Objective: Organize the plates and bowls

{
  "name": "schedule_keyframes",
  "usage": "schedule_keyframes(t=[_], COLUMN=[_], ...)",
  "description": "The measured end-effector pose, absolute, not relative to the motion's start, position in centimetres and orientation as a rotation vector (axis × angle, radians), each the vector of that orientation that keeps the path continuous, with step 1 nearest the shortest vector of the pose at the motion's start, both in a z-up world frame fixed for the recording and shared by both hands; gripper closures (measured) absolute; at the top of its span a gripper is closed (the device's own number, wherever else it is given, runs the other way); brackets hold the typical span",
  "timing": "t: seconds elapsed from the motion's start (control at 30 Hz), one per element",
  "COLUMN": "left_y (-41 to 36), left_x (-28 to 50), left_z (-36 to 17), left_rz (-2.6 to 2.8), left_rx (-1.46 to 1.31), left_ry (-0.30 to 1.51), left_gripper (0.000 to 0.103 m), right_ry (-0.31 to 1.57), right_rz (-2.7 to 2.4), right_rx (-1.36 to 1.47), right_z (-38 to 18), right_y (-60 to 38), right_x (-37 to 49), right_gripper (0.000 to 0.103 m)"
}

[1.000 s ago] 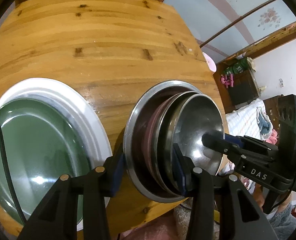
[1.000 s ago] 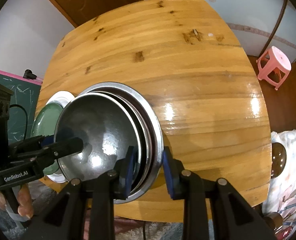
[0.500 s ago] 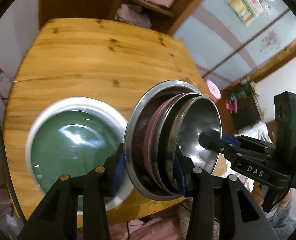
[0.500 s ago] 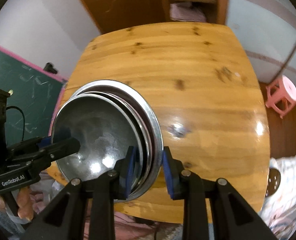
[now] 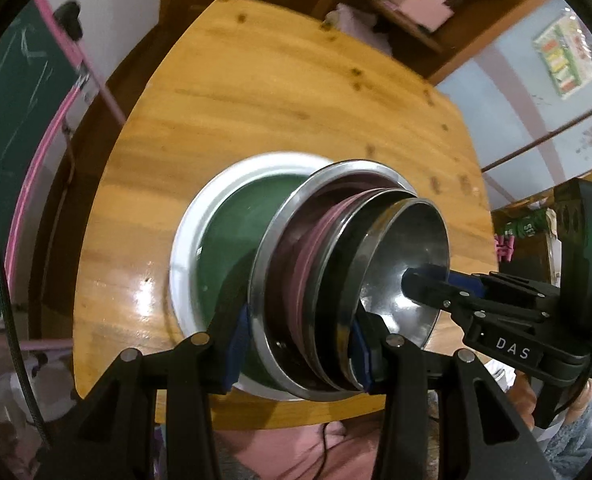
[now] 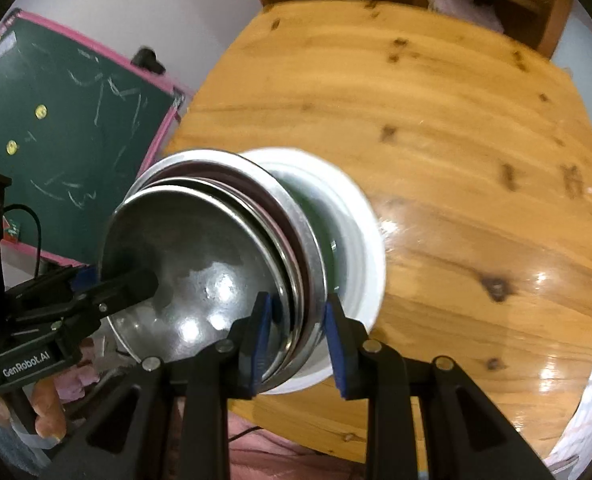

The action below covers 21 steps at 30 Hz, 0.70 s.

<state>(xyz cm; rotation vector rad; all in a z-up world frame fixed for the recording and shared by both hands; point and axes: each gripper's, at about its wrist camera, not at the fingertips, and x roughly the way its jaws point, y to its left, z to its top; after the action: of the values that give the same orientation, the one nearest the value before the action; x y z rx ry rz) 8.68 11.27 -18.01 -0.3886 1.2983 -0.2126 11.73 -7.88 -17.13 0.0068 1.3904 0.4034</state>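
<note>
Left gripper (image 5: 299, 354) and right gripper (image 6: 296, 344): jaws clamped on opposite rims of the bowl stack (image 5: 335, 280). Stack hangs above green plate (image 5: 232, 248) on the counter (image 5: 296, 100).

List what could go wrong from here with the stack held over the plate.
1. The stack is nested metal and pink dishes, gripped only at opposite rims by the left gripper and right gripper; uneven motion could let an inner bowl slip.
2. It hangs over the green plate; lowering off-centre could knock it.
3. The plate sits near the table edge.
</note>
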Motion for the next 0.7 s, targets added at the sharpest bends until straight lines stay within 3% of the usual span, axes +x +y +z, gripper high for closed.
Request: schedule_keyframes(t=[0.4,0.47,0.53,0.7], left_y=[10.5,10.2,9.9,8.8], left_x=[10.7,10.7,10.3,9.4], left_z=[-20.2,-20.0,-19.4,-17.2], left_rz=[-0.232,-0.225,-0.222,-0.209], left_rx=[-0.376,-0.362,-0.354,-0.294], left_ry=[1.333,1.328,1.309,1.222], left_gripper=[0.058,0.055,0.043,0.031], right_ry=[1.368,1.335,1.303,1.208], right_rz=[0.387,0.389,0.390,0.366], right_rx=[-0.047,-0.078,-0.095,-0.098], right_z=[-18.7,-18.5,-18.0,-16.3], right_y=[-7.4,-7.4,-7.5,-8.7], right_x=[11.7,11.3,10.8,9.5], right_gripper=[0.070,0.069,0.067,0.061])
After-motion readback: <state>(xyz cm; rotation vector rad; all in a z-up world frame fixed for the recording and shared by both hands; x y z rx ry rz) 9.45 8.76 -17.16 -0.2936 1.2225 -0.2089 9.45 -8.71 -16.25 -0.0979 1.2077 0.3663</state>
